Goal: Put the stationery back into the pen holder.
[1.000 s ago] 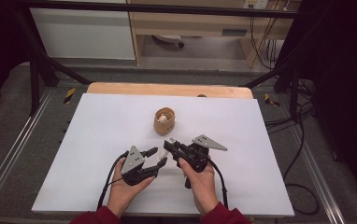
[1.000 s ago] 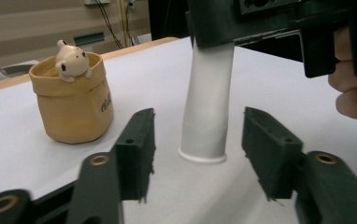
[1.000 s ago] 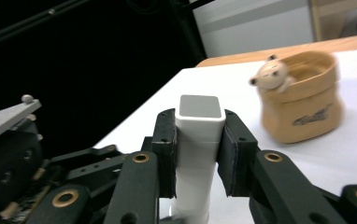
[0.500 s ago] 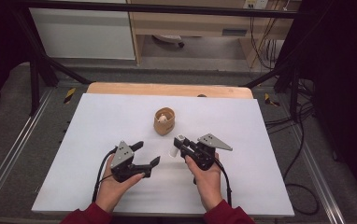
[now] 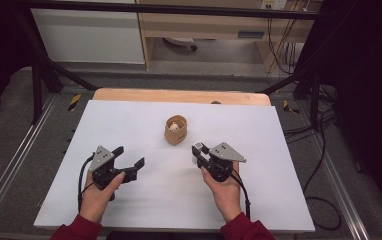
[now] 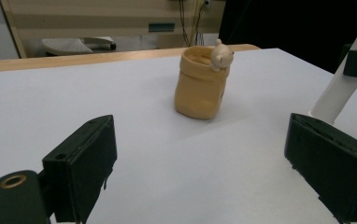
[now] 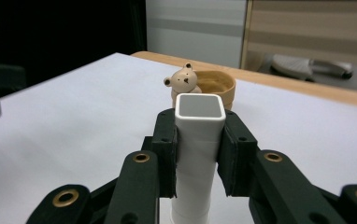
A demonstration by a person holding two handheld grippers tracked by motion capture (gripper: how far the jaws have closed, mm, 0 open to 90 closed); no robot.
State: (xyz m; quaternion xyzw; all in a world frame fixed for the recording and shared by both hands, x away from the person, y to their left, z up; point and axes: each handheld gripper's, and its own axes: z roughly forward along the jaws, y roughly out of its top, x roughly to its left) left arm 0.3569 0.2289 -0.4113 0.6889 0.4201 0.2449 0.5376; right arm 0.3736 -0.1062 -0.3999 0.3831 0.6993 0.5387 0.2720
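A tan cup (image 5: 176, 130) (image 6: 200, 84) (image 7: 211, 86) with a small bear figure (image 6: 221, 55) (image 7: 183, 82) on its rim stands upright at the middle of the white table (image 5: 259, 130). My right gripper (image 5: 197, 152) (image 7: 200, 140) is shut on a white square tube (image 7: 199, 154) (image 6: 338, 87), held upright just right of the cup and nearer the person. My left gripper (image 5: 128, 157) (image 6: 204, 168) hangs at the left front, its jaws having just opened wide, with nothing between them.
A wooden strip (image 5: 179, 95) runs along the table's far edge. Beyond it stand a white cabinet (image 5: 89, 35) and a wooden shelf (image 5: 219, 25). Cables (image 5: 289, 55) hang at the back right. Metal rails (image 5: 9, 165) flank the table.
My left gripper has let go near the right gripper, pulled away to the left and opened its jaws. The right gripper keeps the white tube and has barely moved.
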